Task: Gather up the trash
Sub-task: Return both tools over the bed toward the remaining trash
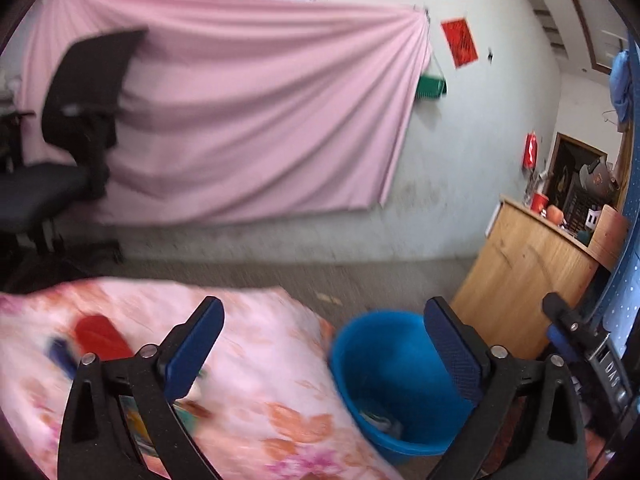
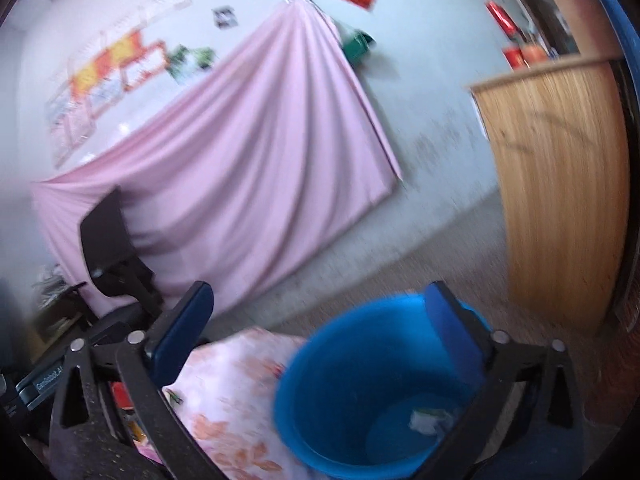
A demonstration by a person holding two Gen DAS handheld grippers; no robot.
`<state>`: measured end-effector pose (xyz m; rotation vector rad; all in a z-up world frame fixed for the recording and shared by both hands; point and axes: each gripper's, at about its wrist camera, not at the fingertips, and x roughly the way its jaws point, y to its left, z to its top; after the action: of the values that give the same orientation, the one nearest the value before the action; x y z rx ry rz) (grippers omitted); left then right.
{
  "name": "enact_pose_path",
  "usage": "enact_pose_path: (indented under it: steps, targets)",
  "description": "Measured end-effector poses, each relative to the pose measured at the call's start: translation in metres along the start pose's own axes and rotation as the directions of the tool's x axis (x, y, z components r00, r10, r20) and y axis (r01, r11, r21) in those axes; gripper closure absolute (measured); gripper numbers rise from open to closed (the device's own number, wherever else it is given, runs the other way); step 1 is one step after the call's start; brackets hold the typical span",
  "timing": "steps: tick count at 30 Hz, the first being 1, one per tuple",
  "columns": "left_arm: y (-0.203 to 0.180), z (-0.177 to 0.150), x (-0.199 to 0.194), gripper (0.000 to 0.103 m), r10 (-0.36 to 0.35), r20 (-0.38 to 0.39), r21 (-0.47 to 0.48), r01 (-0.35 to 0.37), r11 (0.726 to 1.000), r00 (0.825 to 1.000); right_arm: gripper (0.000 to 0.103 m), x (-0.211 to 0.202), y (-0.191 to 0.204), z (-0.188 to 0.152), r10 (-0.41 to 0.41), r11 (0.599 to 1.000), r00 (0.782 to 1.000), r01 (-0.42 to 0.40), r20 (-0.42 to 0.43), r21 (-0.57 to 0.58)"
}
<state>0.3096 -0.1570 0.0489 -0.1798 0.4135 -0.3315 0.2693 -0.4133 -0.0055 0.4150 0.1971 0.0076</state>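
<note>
A blue bucket (image 1: 394, 380) stands on the floor beside a table under a floral cloth (image 1: 256, 364); pale scraps lie at its bottom (image 2: 428, 420). My left gripper (image 1: 320, 348) is open and holds nothing, hanging over the table's right edge and the bucket rim. A red wrapper (image 1: 100, 338) and other blurred litter (image 1: 138, 420) lie on the cloth near its left finger. My right gripper (image 2: 320, 332) is open and holds nothing, above the bucket (image 2: 360, 392). The other gripper shows at the right edge of the left wrist view (image 1: 580, 344).
A wooden cabinet (image 1: 524, 276) stands right of the bucket, with red cups on top. A black office chair (image 1: 76, 128) is at the left before a pink sheet (image 1: 248, 120) hung on the wall. Grey floor (image 1: 320, 280) lies between. Both views are motion-blurred.
</note>
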Motion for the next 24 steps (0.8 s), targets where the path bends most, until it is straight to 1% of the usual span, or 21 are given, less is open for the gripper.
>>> enact_pose_path:
  steps: [3,5,8,11,15,18,21,24]
  targets:
    - [0.013,0.0,-0.029,0.002,0.051,0.081,0.045,-0.054,0.998,0.995,0.0,-0.01,0.024,0.001,0.03,0.998,0.997,-0.026,0.067,-0.06]
    - [0.021,0.0,-0.048,0.002,0.089,0.127,0.077,-0.099,0.992,0.988,0.0,-0.014,0.04,-0.001,0.049,0.995,0.994,-0.039,0.102,-0.097]
    - [0.034,-0.007,-0.071,0.002,0.131,0.174,0.099,-0.149,0.984,0.976,0.0,-0.02,0.062,-0.006,0.084,0.988,0.987,-0.065,0.137,-0.14]
    - [0.051,-0.012,-0.092,0.002,0.167,0.205,0.094,-0.189,0.977,0.965,0.0,-0.023,0.084,-0.012,0.132,0.977,0.978,-0.101,0.16,-0.186]
    - [0.075,-0.016,-0.109,0.002,0.206,0.217,0.074,-0.226,0.971,0.954,0.0,-0.025,0.116,-0.021,0.181,0.957,0.97,-0.134,0.166,-0.258]
    - [0.092,-0.016,-0.12,0.002,0.237,0.22,0.065,-0.257,0.964,0.946,0.0,-0.023,0.137,-0.029,0.217,0.938,0.965,-0.164,0.149,-0.306]
    - [0.11,-0.018,-0.123,0.002,0.261,0.192,0.08,-0.28,0.957,0.946,0.0,-0.017,0.156,-0.038,0.231,0.922,0.966,-0.179,0.117,-0.342]
    - [0.128,-0.027,-0.12,0.002,0.315,0.158,0.089,-0.332,0.939,0.936,0.0,-0.008,0.172,-0.048,0.23,0.911,0.97,-0.186,0.077,-0.369]
